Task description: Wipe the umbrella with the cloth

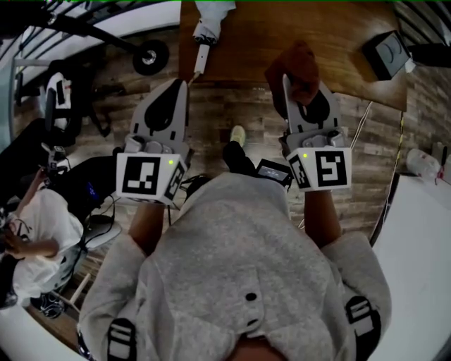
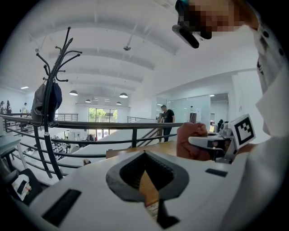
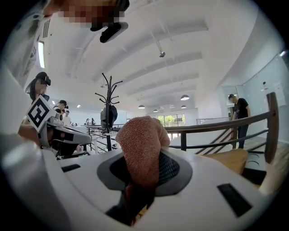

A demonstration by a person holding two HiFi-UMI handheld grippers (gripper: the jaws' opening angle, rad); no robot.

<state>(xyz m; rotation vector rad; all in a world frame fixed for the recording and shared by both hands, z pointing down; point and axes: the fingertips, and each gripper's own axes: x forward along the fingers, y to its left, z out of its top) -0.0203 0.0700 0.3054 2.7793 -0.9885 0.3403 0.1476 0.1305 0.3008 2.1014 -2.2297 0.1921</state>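
Closest to the head camera, a grey sweatshirt is filling the bottom of the head view, and both forearms are reaching forward over the plank floor. Left gripper is pointing at the near edge of the wooden table, with its jaws pressed together and nothing between them; only a sliver of tabletop is showing through the pad cutout in the left gripper view. Right gripper is running level beside it, well apart from it, with its jaws pinching a reddish-brown cloth. The cloth is bunching up above the pads and hanging a little below them, and in the head view it is sticking out over the table edge. Further out, the white folded umbrella is lying on the table at the top of the head view. Its handle end is pointing back toward the left gripper and sitting just ahead of that gripper's tips; contact cannot be told. The cloth is not touching the umbrella. A black box is sitting on the table's right side. Beyond the table, a dark railing is running across, a coat rack is standing at the left, and a person in a black shirt is standing far back.
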